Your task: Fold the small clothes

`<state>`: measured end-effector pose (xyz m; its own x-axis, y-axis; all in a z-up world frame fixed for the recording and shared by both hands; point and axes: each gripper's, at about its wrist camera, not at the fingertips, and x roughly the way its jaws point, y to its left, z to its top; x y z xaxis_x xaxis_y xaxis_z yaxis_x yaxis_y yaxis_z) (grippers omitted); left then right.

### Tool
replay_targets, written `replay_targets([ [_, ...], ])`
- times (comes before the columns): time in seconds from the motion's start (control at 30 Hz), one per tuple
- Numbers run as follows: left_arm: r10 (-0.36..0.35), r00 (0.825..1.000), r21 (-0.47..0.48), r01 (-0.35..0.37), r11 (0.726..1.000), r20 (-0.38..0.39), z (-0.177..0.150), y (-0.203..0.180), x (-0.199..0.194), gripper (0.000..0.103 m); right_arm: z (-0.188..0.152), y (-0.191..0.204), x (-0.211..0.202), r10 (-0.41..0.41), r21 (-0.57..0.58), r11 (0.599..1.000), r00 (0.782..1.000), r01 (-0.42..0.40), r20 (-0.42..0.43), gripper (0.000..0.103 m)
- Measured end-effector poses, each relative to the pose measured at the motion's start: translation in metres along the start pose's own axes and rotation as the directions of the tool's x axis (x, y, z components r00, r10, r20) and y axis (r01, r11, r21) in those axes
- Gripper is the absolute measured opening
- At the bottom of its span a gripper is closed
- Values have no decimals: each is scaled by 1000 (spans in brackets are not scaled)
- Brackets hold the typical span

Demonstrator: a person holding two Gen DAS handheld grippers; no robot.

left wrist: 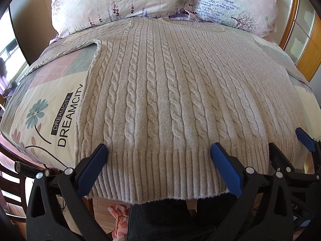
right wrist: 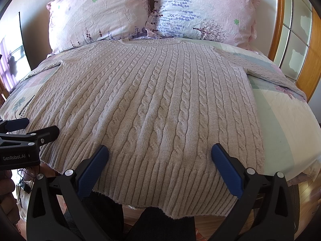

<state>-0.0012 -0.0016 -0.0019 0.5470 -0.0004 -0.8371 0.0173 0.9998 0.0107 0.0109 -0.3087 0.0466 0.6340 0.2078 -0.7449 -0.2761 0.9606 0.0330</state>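
Hovering at the near hem, the left gripper (left wrist: 158,154) and right gripper (right wrist: 159,155) both stand wide apart, holding nothing. No fold looks made yet; the whole job seems ahead. Beyond them the beige cable-knit sweater (left wrist: 170,84) lies flat on the patchwork bedspread (left wrist: 50,92), sleeves spread outward, collar reaching the two floral pillows (right wrist: 100,16).

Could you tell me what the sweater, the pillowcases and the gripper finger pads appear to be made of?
The cable-knit sweater looks like soft wool or acrylic yarn, matte and slightly fuzzy, with raised twisted cables and a ribbed hem. The pillowcases look like thin woven cotton, finely creased, with a printed floral pattern. The blue finger pads seem to be rubber or textured plastic, judging by their fine dotted grip surface, on black moulded plastic arms.
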Motion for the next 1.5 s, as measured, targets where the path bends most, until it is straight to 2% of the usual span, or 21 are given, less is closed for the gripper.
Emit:
replay_targets([
  [1.33,1,1000,1,-1,1000,-1,-1,0,0,101,0,-2,-2,5,-6,1000,1000,-5,-9,102],
  [1.43,2,1000,1,-2,1000,1,0,0,0,101,-1,-3,-2,17,-14,1000,1000,-17,12,102],
  [1.5,1,1000,4,-1,1000,17,-2,0,-3,101,-8,-6,-1,57,-46,997,996,-54,68,102],
])
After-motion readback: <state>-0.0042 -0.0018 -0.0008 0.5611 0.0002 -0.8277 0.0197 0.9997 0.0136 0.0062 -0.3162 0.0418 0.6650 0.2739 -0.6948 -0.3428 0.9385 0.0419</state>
